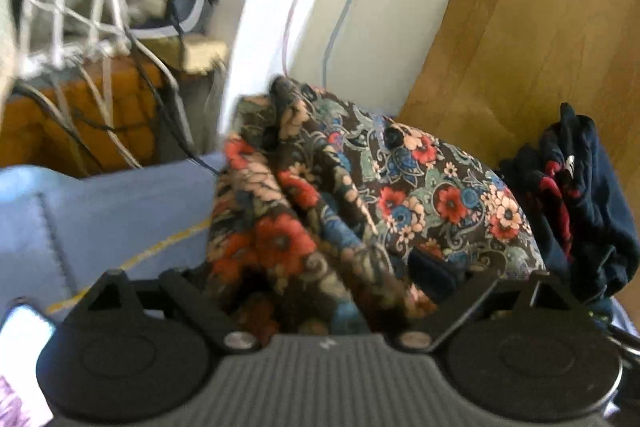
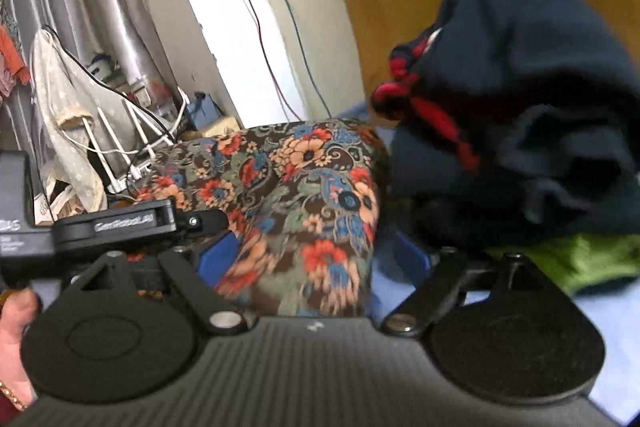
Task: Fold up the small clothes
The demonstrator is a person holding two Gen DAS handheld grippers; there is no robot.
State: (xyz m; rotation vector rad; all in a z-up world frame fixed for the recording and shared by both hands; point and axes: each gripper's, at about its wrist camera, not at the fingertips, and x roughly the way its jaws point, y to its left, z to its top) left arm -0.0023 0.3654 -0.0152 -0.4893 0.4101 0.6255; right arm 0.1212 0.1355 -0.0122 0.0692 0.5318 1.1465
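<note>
A floral garment [image 1: 360,187] lies bunched on a light blue surface [image 1: 100,211], and its near folds spill between the wide-spread jaws of my left gripper [image 1: 320,279]. Only the right blue pad [image 1: 432,275] shows; the cloth hides the other one. In the right wrist view the same floral garment [image 2: 304,195] hangs between the two blue pads of my right gripper [image 2: 316,259]. Those jaws stand wide, with a gap beside the right pad [image 2: 412,259]. The left gripper's black body [image 2: 120,223] reaches in from the left, its finger against the cloth.
A heap of navy clothes with red trim [image 2: 520,107] [image 1: 580,207] sits right of the floral garment, on a green cloth [image 2: 580,259]. A wooden panel [image 1: 520,27] stands behind it. Cables and a white rack [image 1: 80,27] clutter the left. A person's hand [image 2: 12,327] shows at the left edge.
</note>
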